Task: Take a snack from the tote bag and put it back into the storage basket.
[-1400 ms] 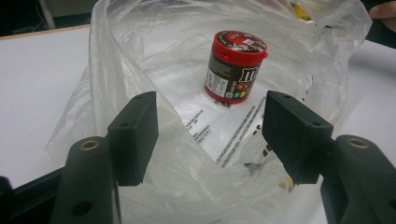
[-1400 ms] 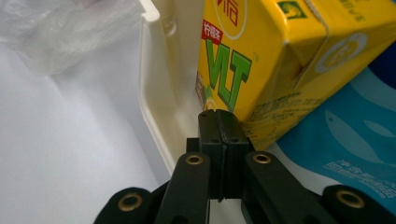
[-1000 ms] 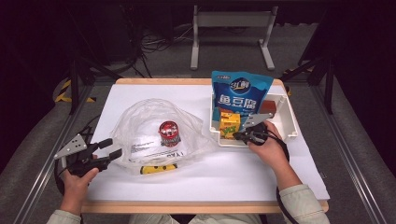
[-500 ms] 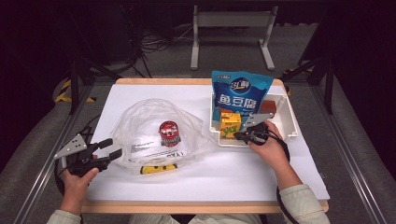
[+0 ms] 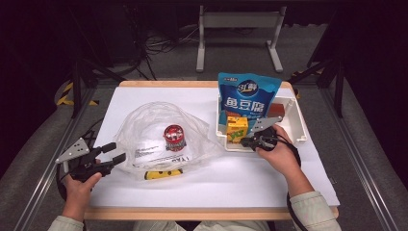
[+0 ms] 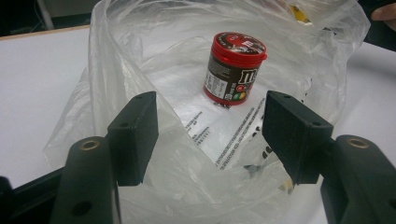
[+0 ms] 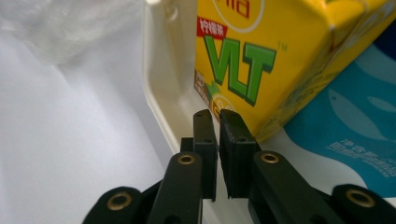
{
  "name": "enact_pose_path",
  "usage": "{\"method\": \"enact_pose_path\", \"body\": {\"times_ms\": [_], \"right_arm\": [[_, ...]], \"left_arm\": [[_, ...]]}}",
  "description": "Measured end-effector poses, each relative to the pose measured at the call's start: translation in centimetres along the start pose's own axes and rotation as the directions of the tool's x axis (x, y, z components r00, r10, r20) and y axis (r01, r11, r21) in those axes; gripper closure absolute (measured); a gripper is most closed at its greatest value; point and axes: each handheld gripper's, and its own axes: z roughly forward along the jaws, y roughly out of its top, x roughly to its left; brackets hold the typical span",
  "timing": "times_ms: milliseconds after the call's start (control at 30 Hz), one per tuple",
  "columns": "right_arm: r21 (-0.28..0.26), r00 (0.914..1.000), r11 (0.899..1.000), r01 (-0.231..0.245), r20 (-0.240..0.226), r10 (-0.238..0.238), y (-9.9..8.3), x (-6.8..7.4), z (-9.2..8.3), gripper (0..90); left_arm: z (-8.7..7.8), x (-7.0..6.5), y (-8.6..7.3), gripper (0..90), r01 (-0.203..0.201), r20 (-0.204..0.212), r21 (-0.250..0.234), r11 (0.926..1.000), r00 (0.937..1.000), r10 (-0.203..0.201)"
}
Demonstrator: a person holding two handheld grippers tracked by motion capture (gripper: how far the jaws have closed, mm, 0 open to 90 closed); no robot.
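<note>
The yellow carton (image 5: 237, 130) is standing upright in the white tray (image 5: 298, 126) by the bench's (image 5: 269, 183) right edge, tucked into the tray's front-left corner, long axis running up, printed face looking out toward the person. It's leaning next to the blue pouch (image 5: 246, 98), which is propped up behind it. The right gripper (image 7: 217, 122) is sitting right at the carton's lower edge, fingers nearly pressed together with only a slit between them, and they've just been easing apart; nothing's pinched in there. I'm guessing it's lining up for a grab.

Over at the left edge, the left gripper (image 6: 210, 135) is hanging at the mouth of the clear bag (image 5: 159, 139), fingers spread and gripping nothing. The red-lidded jar (image 6: 235, 67) is standing inside, so the bag's probably where the carton's headed.
</note>
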Motion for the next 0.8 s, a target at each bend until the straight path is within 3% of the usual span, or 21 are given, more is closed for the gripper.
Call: {"method": "enact_pose_path", "body": {"times_ms": [200,467,800], "right_arm": [[-0.035,1.0,0.999,0.006,0.001,-0.006,0.8,0.6,-1.0,78.8],[-0.124,0.9997,0.992,-0.022,-0.007,0.022,2.2,1.9,-2.6,58.9],[-0.163,0.9995,0.987,-0.013,-0.03,0.008,3.7,3.4,-3.3,41.0]], "left_arm": [[0.1,0.0,0.0,36.7,-0.001,0.003,0.002,1.0,1.0,0.001],[0.1,0.0,0.1,36.7,0.001,0.004,0.005,1.0,1.0,-0.001],[0.3,-0.1,0.2,36.6,-0.004,0.006,0.005,1.0,1.0,0.004]]}}
